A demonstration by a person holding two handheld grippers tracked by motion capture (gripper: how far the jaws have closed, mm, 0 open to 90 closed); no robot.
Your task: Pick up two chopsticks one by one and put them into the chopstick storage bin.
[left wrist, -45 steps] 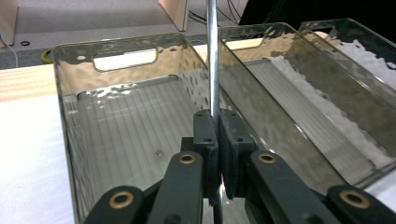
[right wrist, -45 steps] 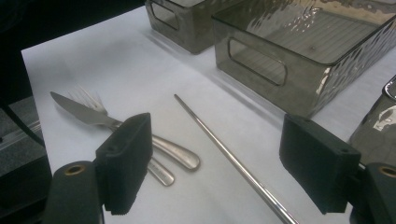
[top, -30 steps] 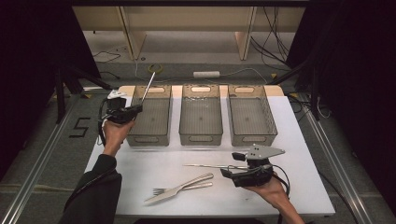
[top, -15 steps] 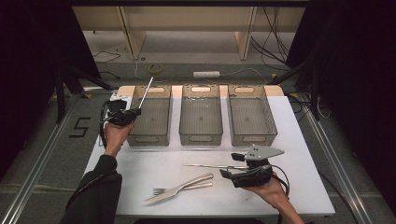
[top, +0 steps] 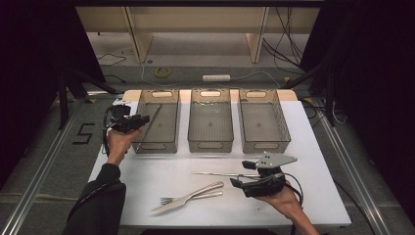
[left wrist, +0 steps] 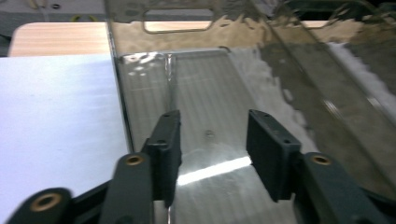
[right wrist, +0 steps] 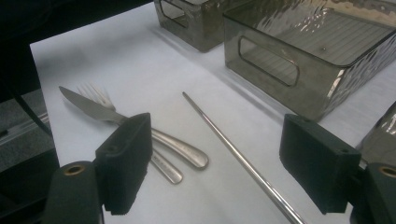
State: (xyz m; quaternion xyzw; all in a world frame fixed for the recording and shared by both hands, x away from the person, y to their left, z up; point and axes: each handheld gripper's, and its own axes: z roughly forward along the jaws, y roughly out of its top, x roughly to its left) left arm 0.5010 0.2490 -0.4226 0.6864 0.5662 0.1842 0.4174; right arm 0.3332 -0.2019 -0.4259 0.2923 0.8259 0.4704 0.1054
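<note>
The work in hand looked like sorting cutlery from the desk (top: 313,147) into three clear bins, and it appeared only partly done. In the high view, a thin metal rod (top: 149,126) lay slanted inside the left bin (top: 157,147) at the left-centre of the frame, one end up against the bin's far wall; whether it rested on the floor along its whole length could not be told. The left hand-held gripper (top: 142,119) sat just beside that bin's left rim, and in the left gripper view its jaws stood apart with nothing between them, so that piece seemed delivered. The middle bin (top: 210,145) and the right bin (top: 262,145) held nothing visible. Left to do, judging by the lower centre of the frame: a second rod (top: 218,174), a knife (top: 188,196) and a fork (top: 183,198), the knife lying across the fork. The right hand-held gripper (top: 238,180) hovered at the rod's right end, its jaws wide apart in the right gripper view with the rod (right wrist: 238,158) running between them, not yet clamped.
</note>
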